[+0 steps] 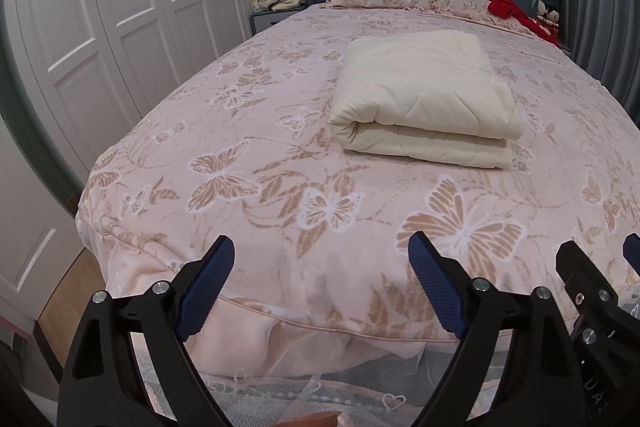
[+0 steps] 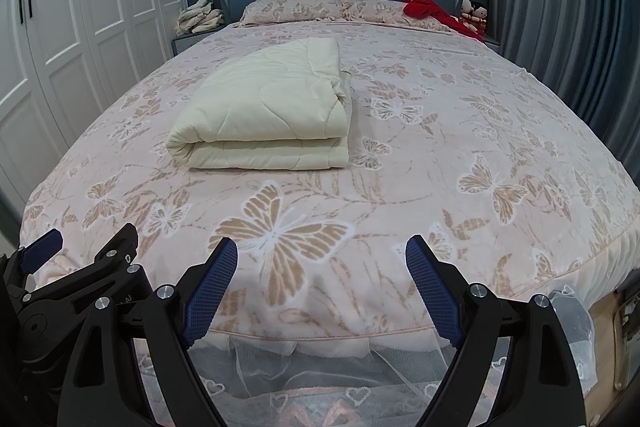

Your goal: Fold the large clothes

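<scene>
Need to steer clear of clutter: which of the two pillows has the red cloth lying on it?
The pillow by the curtain: the red cloth drapes over its end. The pillow nearer the wardrobe is bare.

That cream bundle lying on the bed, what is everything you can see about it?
The cream quilt is a soft, padded cover with curved stitched lines. It is folded into a thick rectangular stack, its rounded fold facing the foot of the bed and looser layered edges on its right side. It lies flat on the butterfly-patterned bedspread, near the middle. Nothing else touches it.

folded cream quilt point(image 1: 426, 95) on butterfly bedspread point(image 1: 280, 147); spread fingers point(image 1: 208, 287) empty
</scene>
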`<state>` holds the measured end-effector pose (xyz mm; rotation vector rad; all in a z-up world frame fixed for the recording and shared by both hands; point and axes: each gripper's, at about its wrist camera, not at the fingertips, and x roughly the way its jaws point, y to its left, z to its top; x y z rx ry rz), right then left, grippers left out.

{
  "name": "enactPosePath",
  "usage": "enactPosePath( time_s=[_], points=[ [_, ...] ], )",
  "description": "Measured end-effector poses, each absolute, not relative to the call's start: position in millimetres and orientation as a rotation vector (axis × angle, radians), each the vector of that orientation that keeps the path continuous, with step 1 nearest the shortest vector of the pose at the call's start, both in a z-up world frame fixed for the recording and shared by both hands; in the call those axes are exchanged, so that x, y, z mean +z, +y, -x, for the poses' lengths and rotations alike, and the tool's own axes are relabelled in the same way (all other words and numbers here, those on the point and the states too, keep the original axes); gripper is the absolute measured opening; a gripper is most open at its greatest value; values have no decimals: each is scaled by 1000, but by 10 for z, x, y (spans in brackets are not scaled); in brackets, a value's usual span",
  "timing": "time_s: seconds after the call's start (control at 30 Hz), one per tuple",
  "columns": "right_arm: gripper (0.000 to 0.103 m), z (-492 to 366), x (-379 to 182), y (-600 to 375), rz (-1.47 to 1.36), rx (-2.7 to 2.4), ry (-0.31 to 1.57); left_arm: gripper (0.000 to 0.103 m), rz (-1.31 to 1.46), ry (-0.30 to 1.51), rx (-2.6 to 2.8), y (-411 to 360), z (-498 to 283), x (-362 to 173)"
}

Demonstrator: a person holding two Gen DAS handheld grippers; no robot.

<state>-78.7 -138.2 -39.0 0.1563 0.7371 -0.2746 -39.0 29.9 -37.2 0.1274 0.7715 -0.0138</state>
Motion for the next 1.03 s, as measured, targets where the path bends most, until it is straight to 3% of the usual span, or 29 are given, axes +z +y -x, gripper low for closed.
enactPosePath(
  time_s=[0.73, 1.03],
  points=[
    [85, 777, -391, -1372, -155, -277, 738, 85, -124, 777, -2, 298, 376, -382],
    [85, 778, -393, -1385, -153, -275, 738, 80, -125, 783, -14, 263, 385, -387]
  ],
)
